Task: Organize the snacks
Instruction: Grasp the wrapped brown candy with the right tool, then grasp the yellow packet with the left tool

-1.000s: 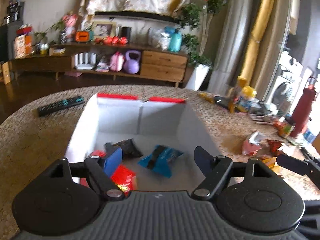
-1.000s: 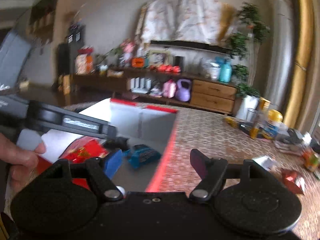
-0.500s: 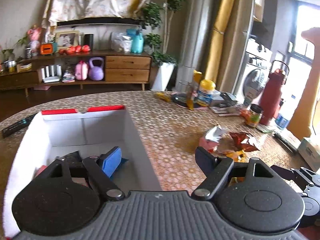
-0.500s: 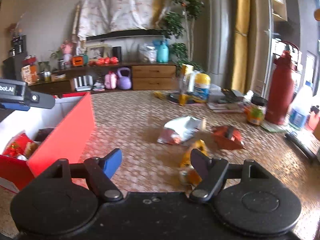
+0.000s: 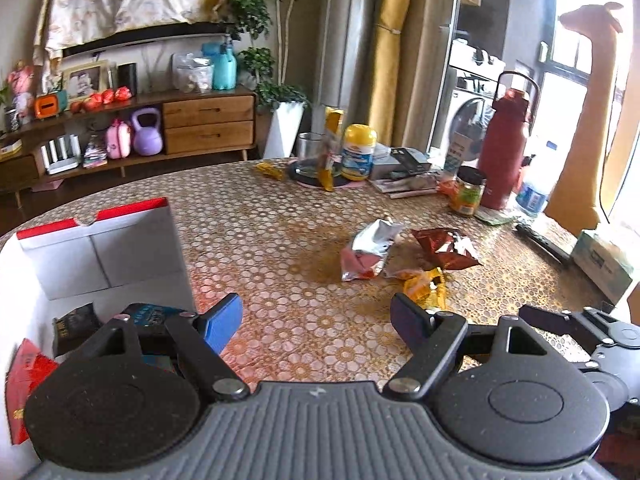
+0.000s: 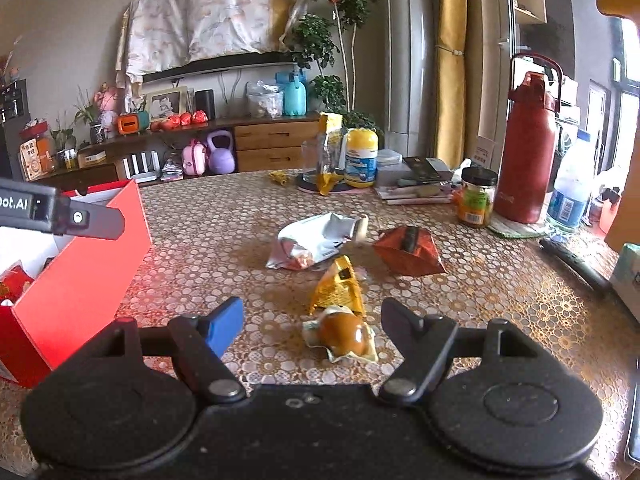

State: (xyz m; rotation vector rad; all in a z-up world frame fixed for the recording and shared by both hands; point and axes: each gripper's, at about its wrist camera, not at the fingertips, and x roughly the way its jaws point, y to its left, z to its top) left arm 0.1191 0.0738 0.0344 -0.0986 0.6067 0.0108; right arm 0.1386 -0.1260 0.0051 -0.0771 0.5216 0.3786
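A red box with a white inside [image 5: 100, 248] [image 6: 80, 280] stands at the left and holds a red packet [image 5: 28, 376], a dark packet [image 5: 74, 326] and a blue one [image 5: 150, 314]. Loose on the table lie a silver snack bag [image 5: 366, 250] [image 6: 316, 240], a red-brown bag [image 5: 444, 246] [image 6: 408, 252], a yellow packet [image 5: 424, 284] [image 6: 338, 288] and a round brown snack in a wrapper [image 6: 342, 334]. My left gripper [image 5: 316, 320] is open over bare table beside the box. My right gripper [image 6: 312, 320] is open, the brown snack between its fingers but untouched.
At the table's back stand a yellow-lidded jar [image 6: 361, 158], a glass [image 6: 316, 160], a small jar [image 6: 476, 196], a red flask [image 6: 528, 144], a water bottle [image 6: 570, 188] and papers. A dark remote [image 6: 576, 264] and a tissue box [image 5: 604, 260] lie at the right edge.
Both grippers have swung right, away from the box and toward the loose snacks. The right one has come closer and lower to the yellow packet and brown snack. Both stayed open.
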